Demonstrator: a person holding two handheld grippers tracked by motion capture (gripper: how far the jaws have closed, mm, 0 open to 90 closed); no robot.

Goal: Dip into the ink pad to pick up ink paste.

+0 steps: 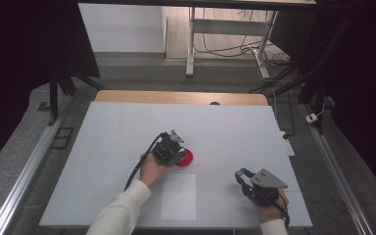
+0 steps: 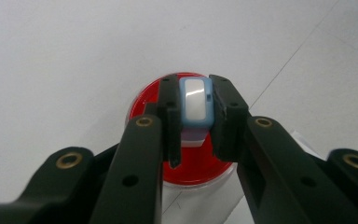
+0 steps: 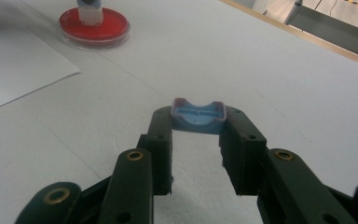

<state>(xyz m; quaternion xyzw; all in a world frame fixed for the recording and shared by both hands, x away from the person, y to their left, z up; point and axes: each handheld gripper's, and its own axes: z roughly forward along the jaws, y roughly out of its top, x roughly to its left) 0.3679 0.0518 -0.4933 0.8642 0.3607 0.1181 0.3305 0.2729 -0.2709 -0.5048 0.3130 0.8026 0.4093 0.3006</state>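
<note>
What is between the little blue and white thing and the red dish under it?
Nothing visible. The left gripper holds the blue-and-white piece right over the red dish, with its lower end at the red surface.
</note>
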